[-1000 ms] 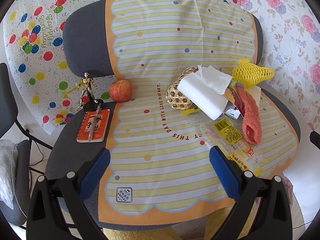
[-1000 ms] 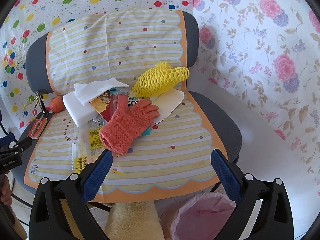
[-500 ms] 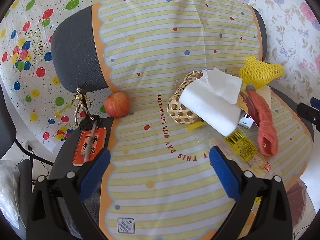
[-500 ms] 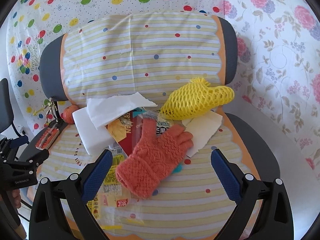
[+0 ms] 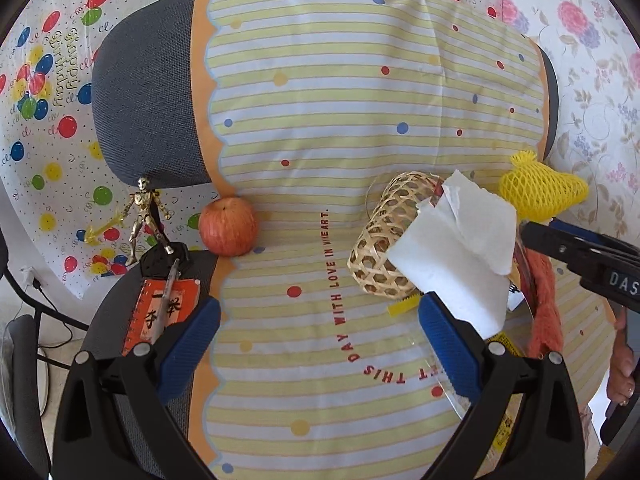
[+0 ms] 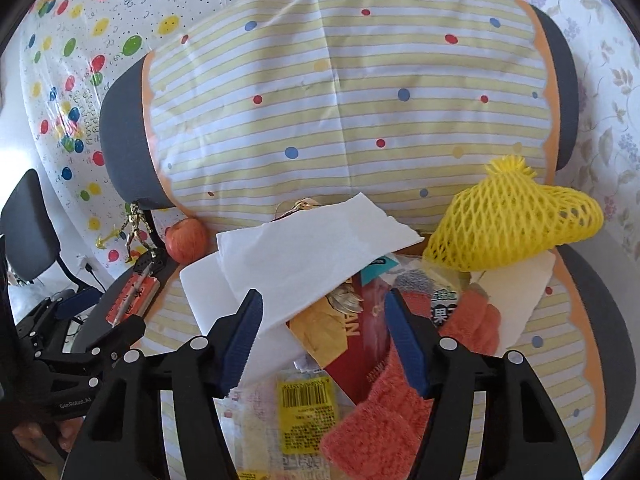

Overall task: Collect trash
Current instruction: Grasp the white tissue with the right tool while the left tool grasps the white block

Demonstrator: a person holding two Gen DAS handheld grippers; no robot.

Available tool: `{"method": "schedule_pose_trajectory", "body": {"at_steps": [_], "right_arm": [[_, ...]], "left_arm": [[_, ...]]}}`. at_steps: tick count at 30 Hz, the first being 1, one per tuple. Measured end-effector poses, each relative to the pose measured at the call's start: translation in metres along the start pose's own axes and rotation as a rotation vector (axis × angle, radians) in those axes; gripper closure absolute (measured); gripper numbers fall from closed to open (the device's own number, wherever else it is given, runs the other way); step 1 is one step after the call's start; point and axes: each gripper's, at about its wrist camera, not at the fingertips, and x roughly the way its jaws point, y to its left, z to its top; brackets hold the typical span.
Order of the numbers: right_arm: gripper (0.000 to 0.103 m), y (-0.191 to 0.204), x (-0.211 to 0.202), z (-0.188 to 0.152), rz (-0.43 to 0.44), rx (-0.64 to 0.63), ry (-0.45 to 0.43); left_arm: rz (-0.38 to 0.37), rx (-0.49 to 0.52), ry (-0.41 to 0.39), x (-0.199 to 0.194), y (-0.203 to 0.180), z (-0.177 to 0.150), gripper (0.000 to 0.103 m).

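Observation:
A heap of trash lies on the striped cloth point(image 5: 304, 344) over a chair seat: white tissue paper point(image 6: 304, 252) point(image 5: 460, 248), red and yellow snack wrappers point(image 6: 352, 336), a clear wrapper with a yellow barcode label point(image 6: 306, 404), and a yellow foam fruit net point(image 6: 516, 220) point(image 5: 540, 192). My right gripper point(image 6: 324, 332) is open and hangs just above the wrappers and tissue. My left gripper point(image 5: 320, 340) is open and empty over the bare cloth, left of the heap.
An orange knitted glove point(image 6: 400, 400), a woven bamboo basket point(image 5: 384, 240), an apple point(image 5: 228, 226), a gold figurine point(image 5: 146, 216) and an orange notebook with a pen point(image 5: 160, 312) share the seat. The chair back point(image 5: 148, 92) rises behind. Another chair point(image 6: 28, 220) stands at left.
Both grippers have moved forward and down toward the seat. The right gripper has narrowed somewhat and now sits over the wrappers. Nothing has been picked up.

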Motion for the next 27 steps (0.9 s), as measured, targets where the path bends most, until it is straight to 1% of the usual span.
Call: {"method": "schedule_pose_trajectory", "body": {"at_steps": [4,6,8,9,11,12,13,15,16,19,20,22,24,25,27], "right_arm": [[0.05,-0.008,0.022,0.003,0.056,0.08,0.045],[0.052,-0.014,0.03,0.005,0.088,0.129,0.057],[0.054,-0.02,0.037,0.008,0.103,0.169,0.05],[0.056,-0.021,0.039,0.01,0.109,0.181,0.047],[0.067,-0.024,0.044,0.015,0.119,0.205,0.047],[0.082,-0.023,0.044,0.017,0.118,0.21,0.041],[0.094,-0.02,0.041,0.019,0.115,0.2,0.021],[0.1,-0.014,0.029,0.025,0.1,0.158,-0.031],[0.101,-0.007,0.019,0.028,0.091,0.122,-0.068],[0.102,0.01,-0.021,0.035,0.048,0.011,-0.19],[0.102,0.014,-0.035,0.036,0.025,-0.022,-0.223],[0.102,0.017,-0.065,0.032,-0.049,-0.079,-0.284],[0.102,0.011,-0.088,0.022,-0.12,-0.114,-0.311],[0.102,0.006,-0.097,0.013,-0.16,-0.126,-0.312],[0.102,-0.005,-0.108,-0.006,-0.212,-0.134,-0.286]], "left_arm": [[-0.026,-0.018,0.006,0.012,0.005,-0.001,0.007],[-0.023,-0.018,0.012,0.017,0.005,-0.003,0.007],[-0.017,-0.006,0.019,0.021,0.005,-0.004,0.007],[-0.014,0.003,0.021,0.022,0.005,-0.005,0.007],[-0.009,0.015,0.022,0.023,0.004,-0.006,0.007],[-0.006,0.017,0.023,0.022,0.005,-0.006,0.007],[-0.004,0.016,0.023,0.021,0.005,-0.007,0.007],[-0.001,0.016,0.017,0.015,0.007,-0.007,0.007],[0.002,0.017,0.013,0.012,0.007,-0.008,0.007],[0.011,0.021,0.002,0.001,0.008,-0.01,0.007],[0.013,0.025,-0.001,-0.004,0.007,-0.011,0.007],[0.007,0.033,-0.004,-0.01,0.003,-0.015,0.007],[-0.017,0.041,0.006,-0.013,-0.002,-0.019,0.007],[-0.033,0.043,0.013,-0.013,-0.006,-0.021,0.007],[-0.077,0.046,0.028,-0.01,-0.015,-0.023,0.007]]}}
